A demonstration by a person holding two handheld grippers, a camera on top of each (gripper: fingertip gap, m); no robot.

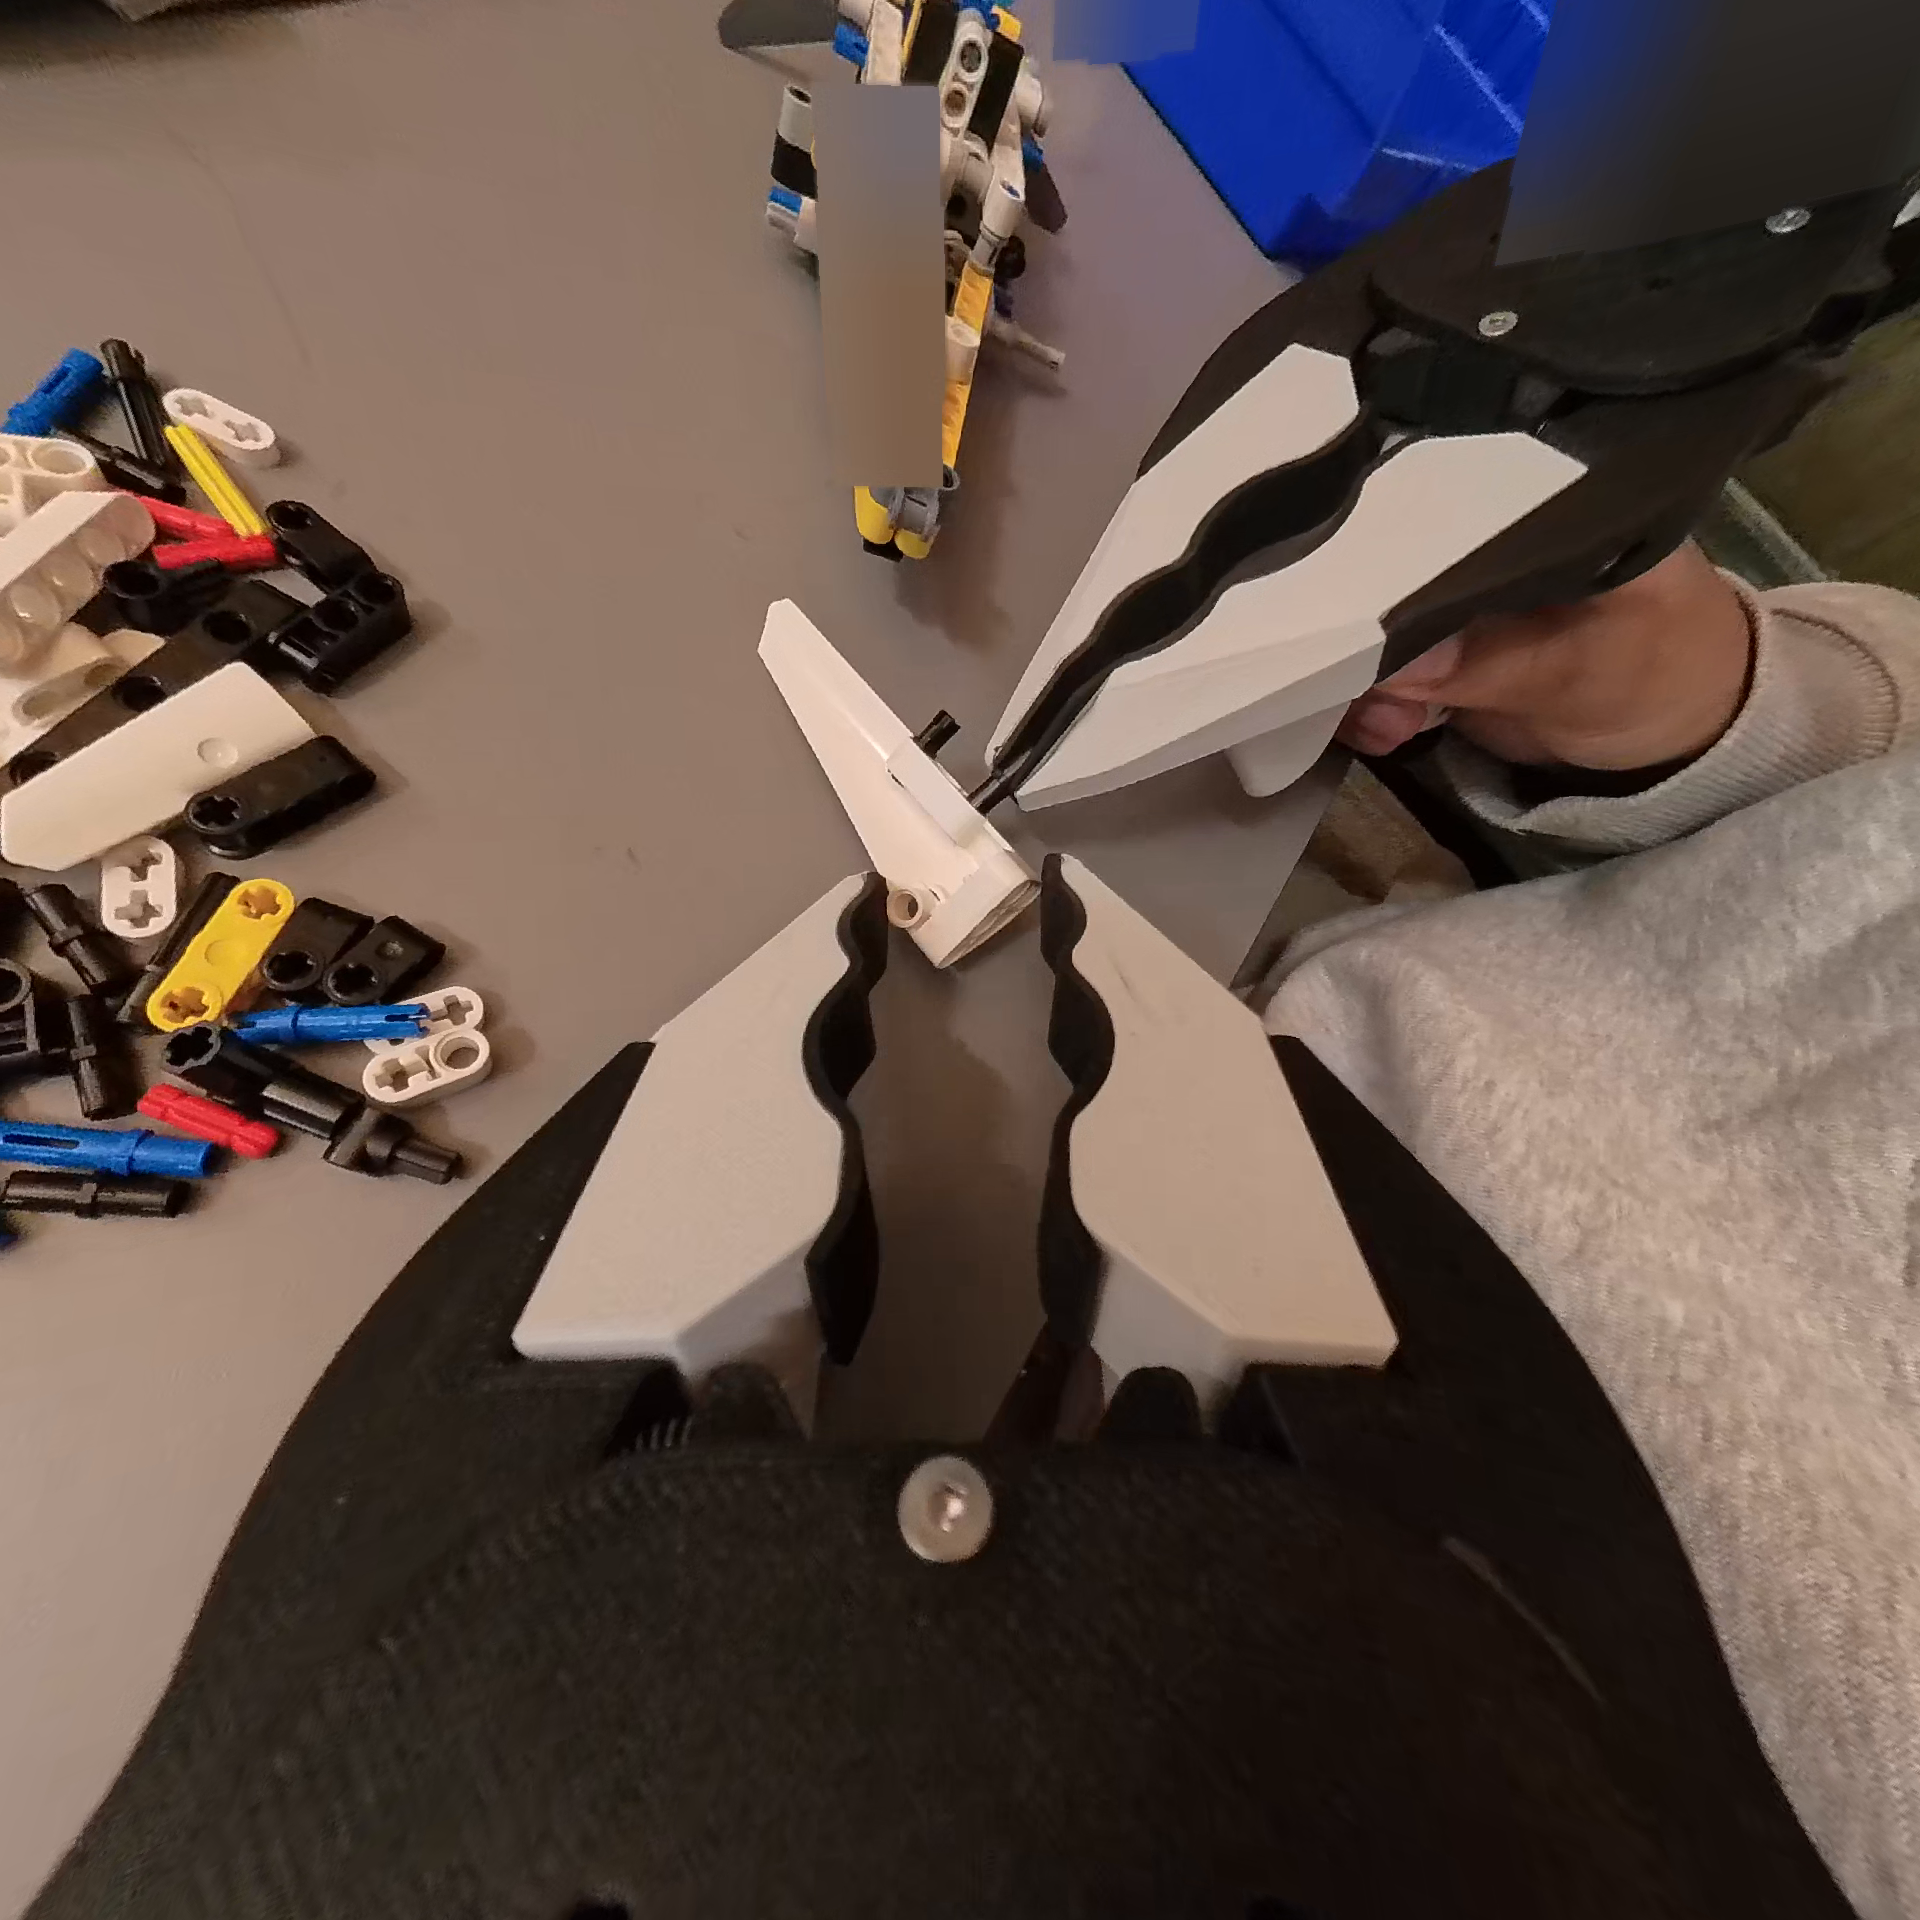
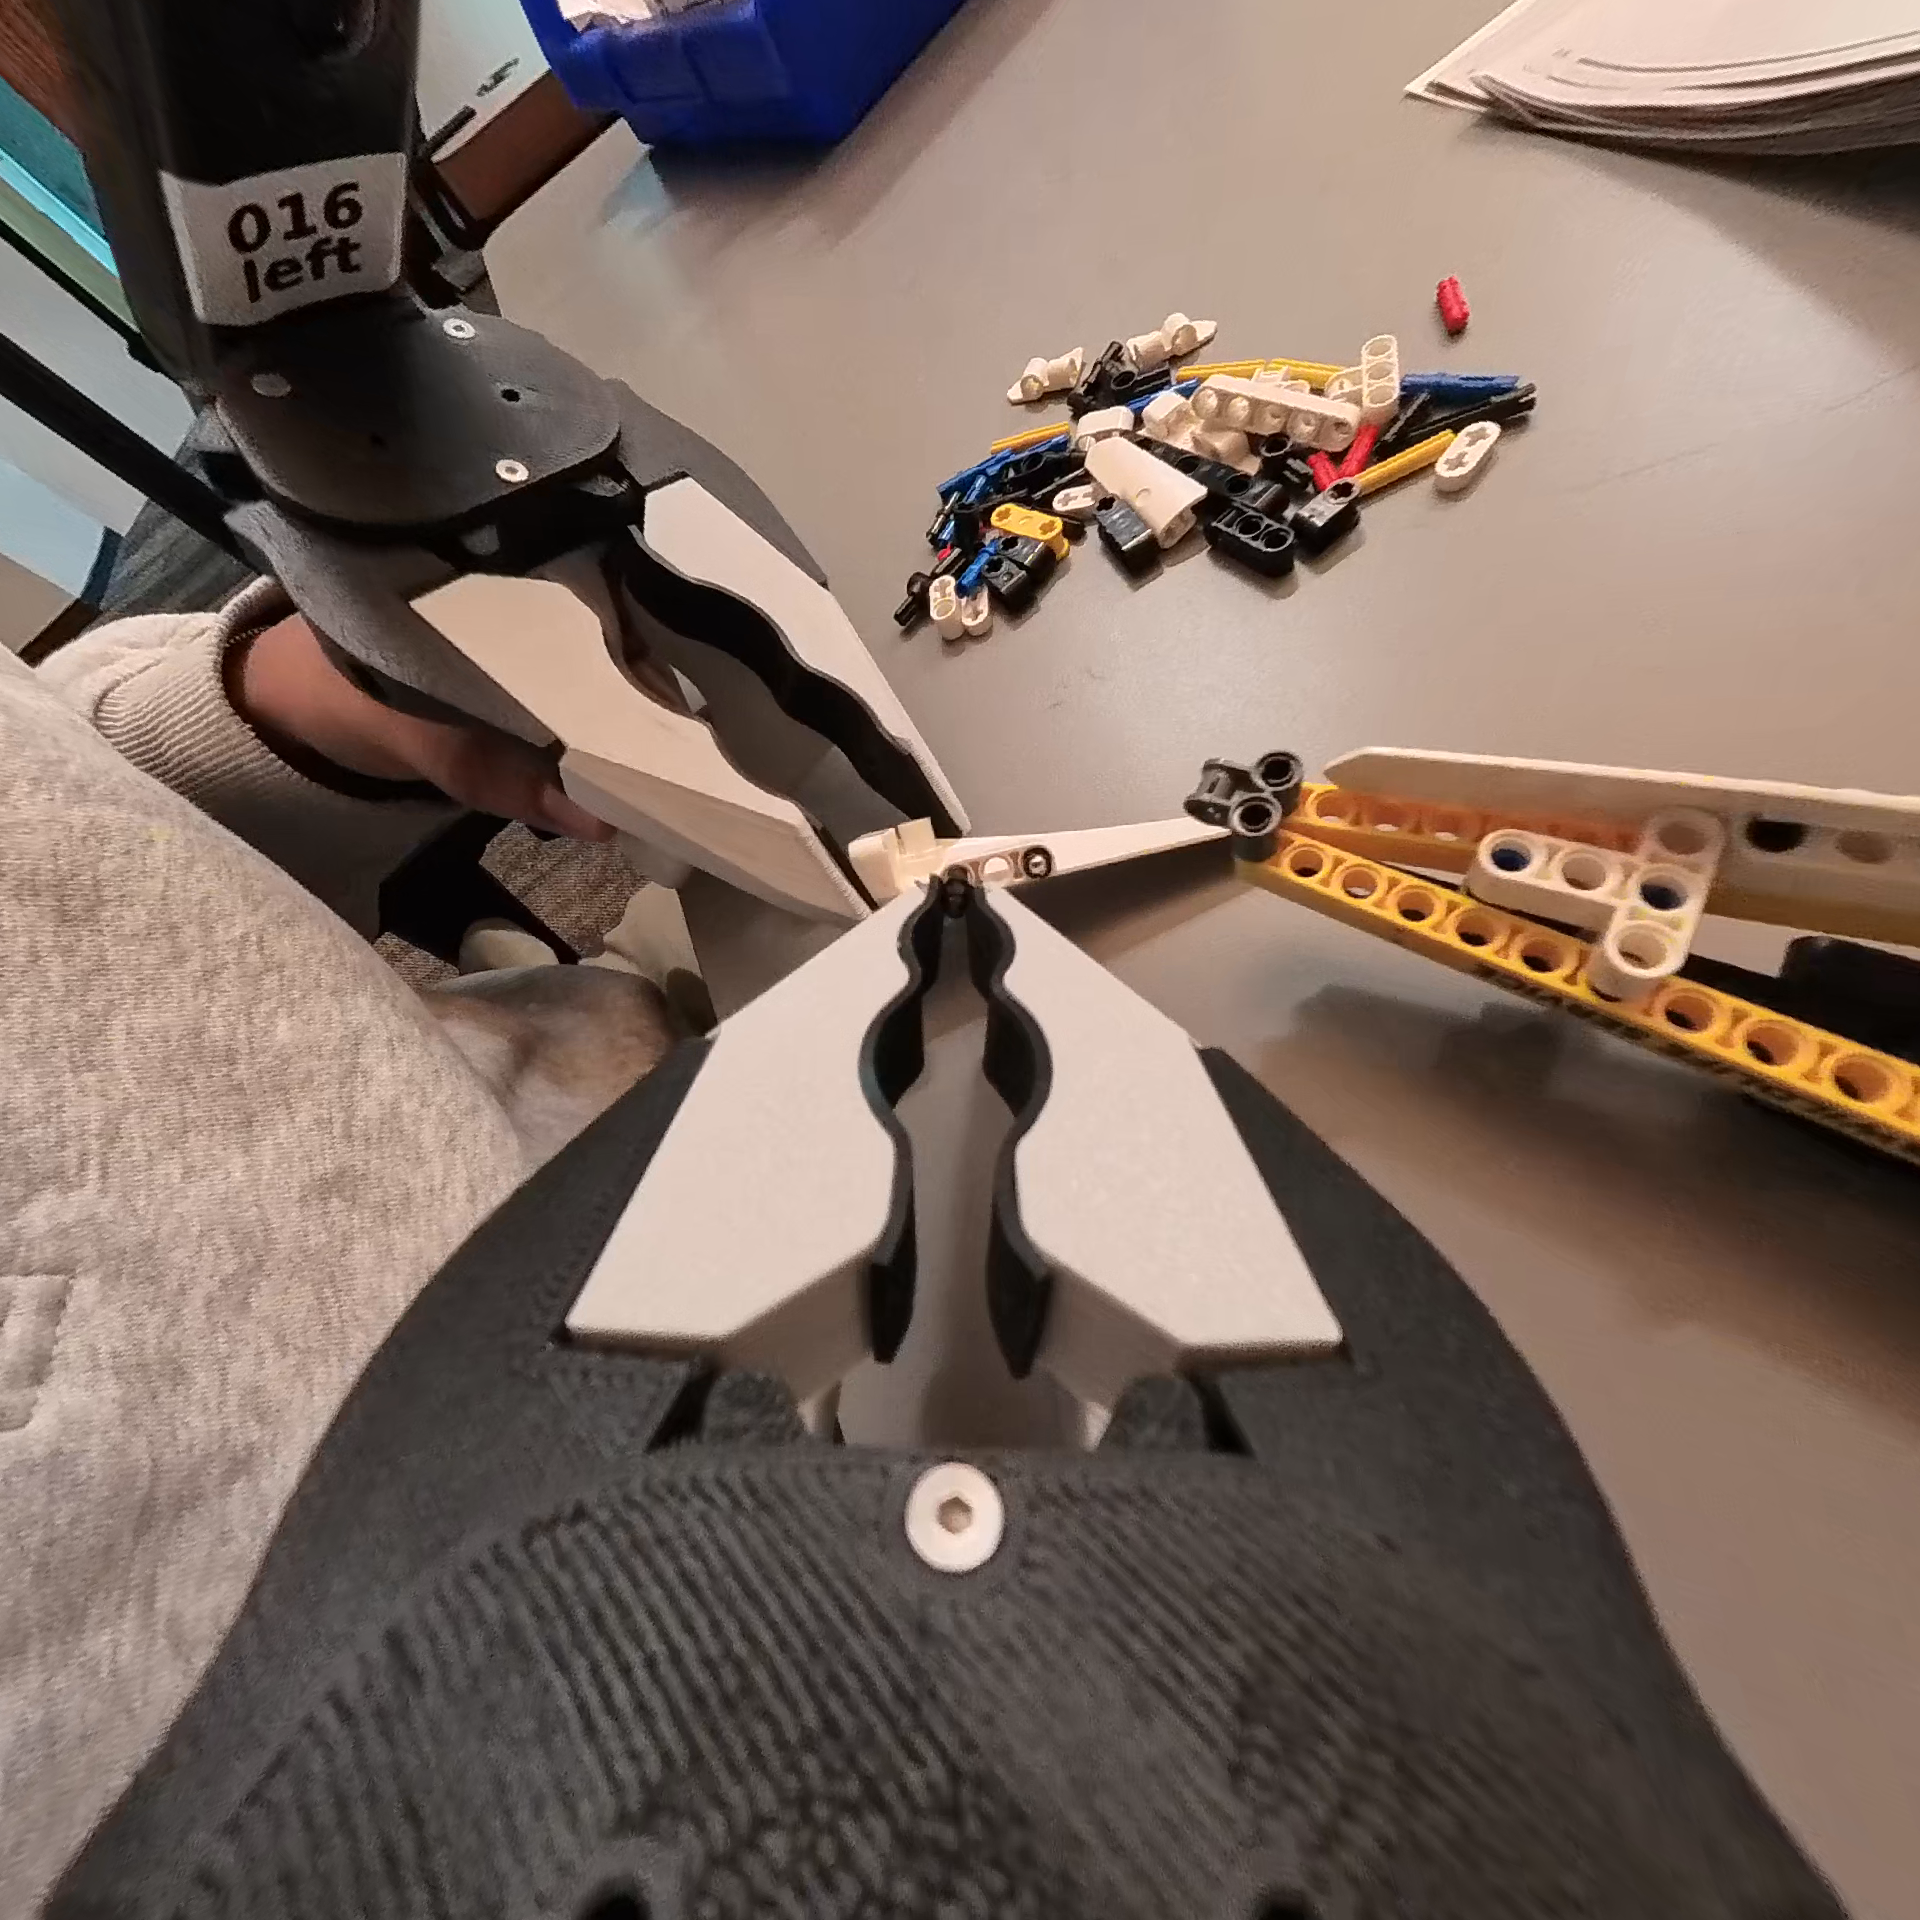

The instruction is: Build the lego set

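My left gripper (image 1: pixel 961 894) is shut on the wide end of a white wing-shaped panel (image 1: pixel 831 717) and holds it just above the grey table. My right gripper (image 1: pixel 1003 784) comes in from the right, shut on a small black pin (image 1: pixel 987 795) whose tip meets the panel's side. A second black pin (image 1: pixel 940 727) sticks out of the panel beside it. In the right wrist view, my right gripper (image 2: pixel 956 902) pinches the pin (image 2: pixel 954 891) against the panel (image 2: pixel 1122 840), and the left gripper (image 2: pixel 904 842) grips the panel from the upper left.
The part-built yellow, white and black model (image 1: pixel 966 343) lies on the table beyond the panel, and it also shows in the right wrist view (image 2: pixel 1558 894). A pile of loose parts (image 1: pixel 208 790) (image 2: pixel 1195 468) lies left. A blue bin (image 1: pixel 1330 104), papers (image 2: pixel 1714 73) and a stray red piece (image 2: pixel 1452 301) sit farther back. Only a small space, under 4 cm, lies between the two pairs of fingers.
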